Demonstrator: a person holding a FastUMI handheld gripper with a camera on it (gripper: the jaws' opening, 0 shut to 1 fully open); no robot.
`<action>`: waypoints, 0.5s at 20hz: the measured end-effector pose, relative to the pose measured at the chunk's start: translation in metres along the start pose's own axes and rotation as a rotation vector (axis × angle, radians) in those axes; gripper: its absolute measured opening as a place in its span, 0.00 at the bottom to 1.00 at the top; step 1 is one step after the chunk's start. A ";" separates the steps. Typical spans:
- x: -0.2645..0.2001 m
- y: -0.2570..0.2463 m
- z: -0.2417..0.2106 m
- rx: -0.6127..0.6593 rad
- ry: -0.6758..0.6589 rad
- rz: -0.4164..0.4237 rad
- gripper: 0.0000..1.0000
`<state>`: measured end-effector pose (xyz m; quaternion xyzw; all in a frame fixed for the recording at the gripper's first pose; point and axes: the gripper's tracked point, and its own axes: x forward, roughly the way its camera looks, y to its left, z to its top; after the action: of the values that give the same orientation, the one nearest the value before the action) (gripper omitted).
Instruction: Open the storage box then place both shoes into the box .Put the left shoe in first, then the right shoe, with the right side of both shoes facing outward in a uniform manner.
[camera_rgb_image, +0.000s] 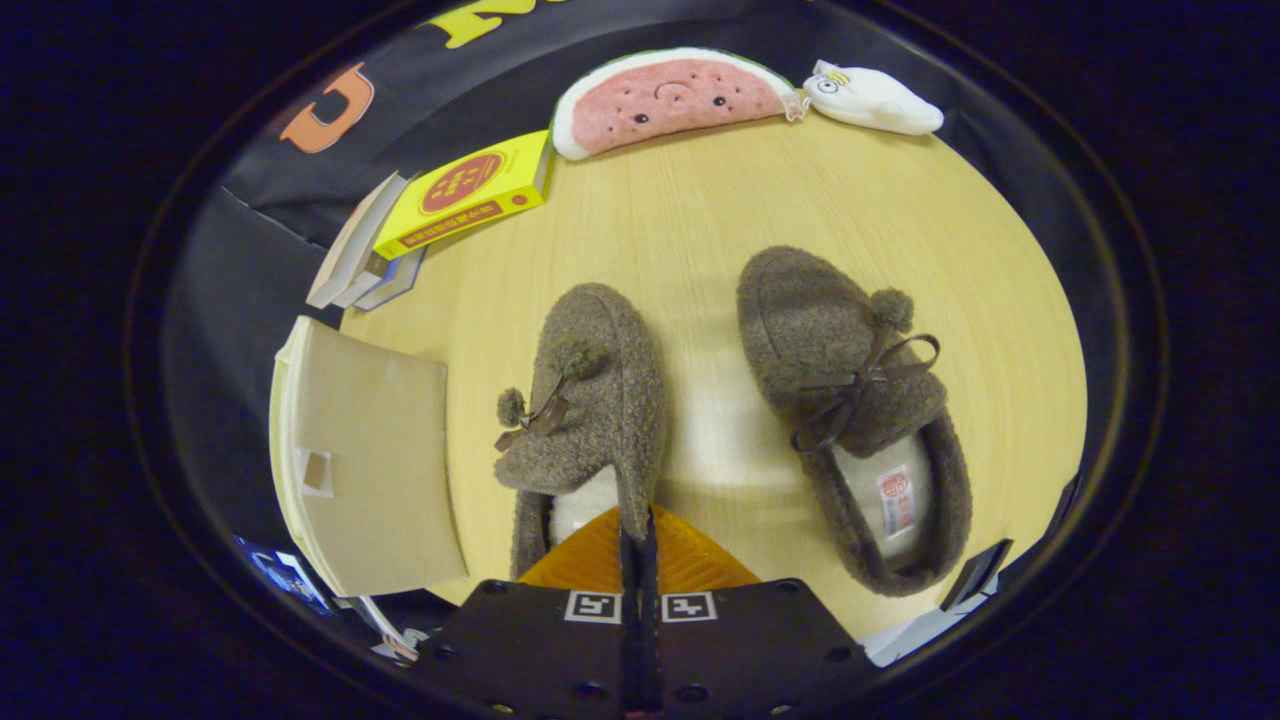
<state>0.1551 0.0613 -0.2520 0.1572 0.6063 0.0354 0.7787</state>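
Cardboard-coloured storage box (375, 455) lies at the far left of the table (700, 220), its flap showing flat, and whether it is properly open cannot be told. Behind it sit a stack of books (365, 265) and a yellow carton (470, 195). Next comes the left shoe (600, 390), a fuzzy brown slipper with a pom-pom bow, its heel rim pinched between the fingers. The gripper (638, 545) has its fingers drawn narrow, nearly together, both pressing on that thin edge of the collar. Right of it, apart across a strip of bare table, lies the right shoe (850, 400), toe pointing away, insole showing. At the back are a watermelon plush (675, 100) and a white plush toy (880, 100).

The grip looks slight: only a soft fleecy rim is caught, so the slipper could slide out or swing when lifted and land in the box facing the wrong way. Dangling, it might also catch the box's flap, or nudge the books, on the way across.
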 end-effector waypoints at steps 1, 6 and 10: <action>-0.008 0.008 0.000 0.002 -0.003 0.019 0.00; -0.060 0.056 -0.003 -0.036 -0.053 0.080 0.00; -0.100 0.099 -0.004 -0.087 -0.102 0.110 0.00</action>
<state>0.1387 0.1317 -0.1313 0.1582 0.5541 0.0963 0.8116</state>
